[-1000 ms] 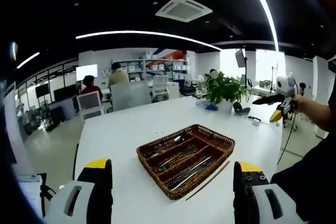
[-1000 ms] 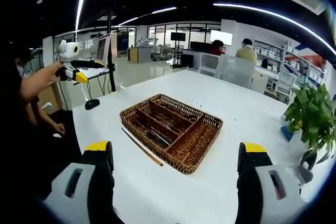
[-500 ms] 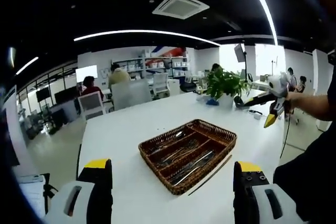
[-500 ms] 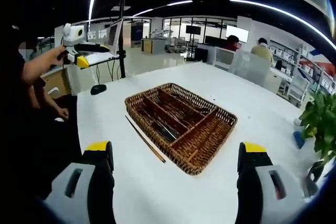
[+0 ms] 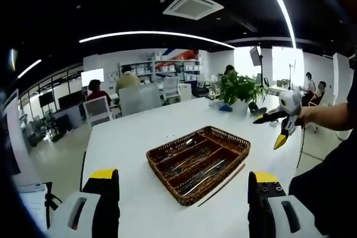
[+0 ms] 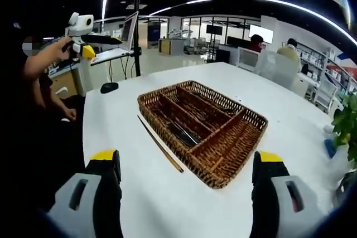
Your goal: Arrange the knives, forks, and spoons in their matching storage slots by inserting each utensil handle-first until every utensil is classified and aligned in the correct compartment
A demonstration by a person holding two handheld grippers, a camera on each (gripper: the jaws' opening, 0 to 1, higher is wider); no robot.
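I hold my left gripper high and well back from the wicker tray, jaws spread and empty. Cutlery already lies in its slots. A thin stick lies just beside the tray. I'd approach it low, along its length. My right gripper is likewise spread, empty.

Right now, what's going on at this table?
A person holds a gripper in each hand above a white table; both are open and empty. The left gripper and right gripper face a wicker cutlery tray whose long slots already hold metal utensils. One thin brown stick, perhaps a chopstick, lies on the table beside the tray. Nothing is being gripped.
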